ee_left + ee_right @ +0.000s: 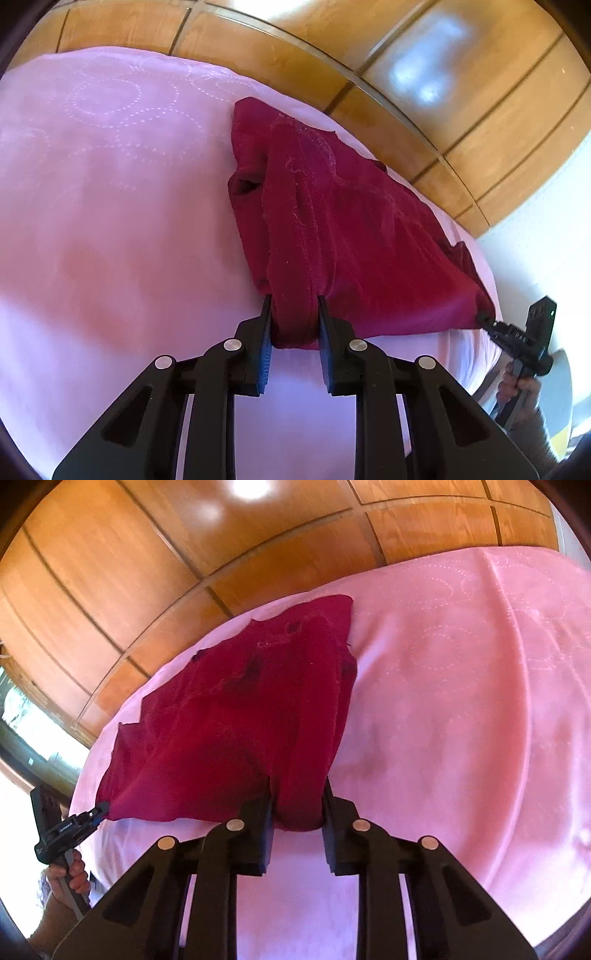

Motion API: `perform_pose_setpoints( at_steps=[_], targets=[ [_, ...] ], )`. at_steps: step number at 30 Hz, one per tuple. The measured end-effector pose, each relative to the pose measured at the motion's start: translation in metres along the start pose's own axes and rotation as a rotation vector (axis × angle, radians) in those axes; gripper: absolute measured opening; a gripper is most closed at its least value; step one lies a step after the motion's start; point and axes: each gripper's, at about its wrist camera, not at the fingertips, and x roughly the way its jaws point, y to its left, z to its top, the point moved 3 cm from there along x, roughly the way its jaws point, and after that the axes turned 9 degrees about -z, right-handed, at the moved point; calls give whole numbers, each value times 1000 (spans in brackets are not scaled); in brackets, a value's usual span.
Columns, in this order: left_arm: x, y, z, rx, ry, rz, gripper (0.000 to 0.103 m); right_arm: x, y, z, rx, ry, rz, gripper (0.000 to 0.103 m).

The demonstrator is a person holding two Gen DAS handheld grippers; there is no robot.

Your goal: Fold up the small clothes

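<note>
A dark red garment (332,221) lies on a pink-covered bed (110,221), its near corners bunched in the clenched jaws of the left gripper (294,314) and right gripper (297,797); the soft, light cloth sags between them.

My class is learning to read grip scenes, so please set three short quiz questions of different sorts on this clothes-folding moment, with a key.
1. True or false: both claws are closed on the dark red garment.
2. Multiple choice: the garment lies on (a) bare wood, (b) a pink bedcover, (c) a grey carpet.
3. Short answer: which parts of the garment do the left claw and right claw hold?

Key
1. True; bunched cloth sits between each pair of pads.
2. b, the pink bedcover.
3. The two ends of its near edge, which hangs between them.
</note>
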Motion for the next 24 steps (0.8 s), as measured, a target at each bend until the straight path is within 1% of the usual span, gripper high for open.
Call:
perform_pose_setpoints(
  at_steps=[2,7,9,12,14,15,16,17,19,20,21,22,23,24],
  targets=[
    [-11,-4,-18,-10,14,-18,21,-10,-3,-12,-18,14,-5,20],
    [-32,-13,-66,-7,60,-33,21,-28,-16,-59,-56,113,-25,20],
    [-37,-13,-76,-25,72,-41,21,-31,-19,-71,-60,142,-28,20],
    [-42,-15,-75,-21,64,-44,24,-31,-19,-73,-58,152,-20,21],
    [-44,-16,-64,-16,50,-45,32,-28,-19,-67,-40,156,-17,31],
    [-43,-18,-59,-11,40,-33,34,-27,-21,-63,-25,152,-16,34],
    [-44,-18,-53,3,26,-20,36,-27,-23,-59,-18,141,-14,44],
    [-45,-18,-50,13,18,-6,36,-28,-23,-54,-13,122,-17,56],
    [-43,-15,-35,28,-10,38,36,-32,-23,-47,-22,89,-51,64],
    [-41,-15,-28,30,-21,39,38,-34,-19,-41,-26,75,-63,64],
    [-38,-14,-23,32,-29,45,43,-34,-18,-37,-28,63,-71,64],
    [-36,-14,-18,37,-34,54,58,-34,-17,-32,-30,47,-88,64],
    [-31,-16,-11,58,-50,77,69,-32,-15,-25,-39,22,-114,64],
    [-28,-17,-6,76,-63,98,72,-31,-14,-21,-44,6,-126,64]
  ],
)
